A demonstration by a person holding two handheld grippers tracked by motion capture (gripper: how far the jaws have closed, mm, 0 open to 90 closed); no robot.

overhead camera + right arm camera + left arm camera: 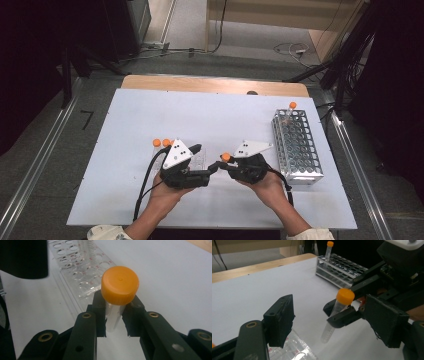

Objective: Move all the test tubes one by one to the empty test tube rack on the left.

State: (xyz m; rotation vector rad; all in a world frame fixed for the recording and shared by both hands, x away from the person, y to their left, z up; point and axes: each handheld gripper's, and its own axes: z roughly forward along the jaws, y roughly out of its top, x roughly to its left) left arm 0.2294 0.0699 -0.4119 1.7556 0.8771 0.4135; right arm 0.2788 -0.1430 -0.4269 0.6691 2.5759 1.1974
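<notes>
Your right gripper [115,315] clamps the orange-capped tube [119,286] just under its cap; keep it upright. Your left gripper [332,315] stands open, nothing between its jaws.

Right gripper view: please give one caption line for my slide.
Right gripper clamps an orange-capped tube above the white table.

Four orange-capped tubes [226,157], two racks [297,146] and two grippers [216,166] sit on one table [150,115].
</notes>
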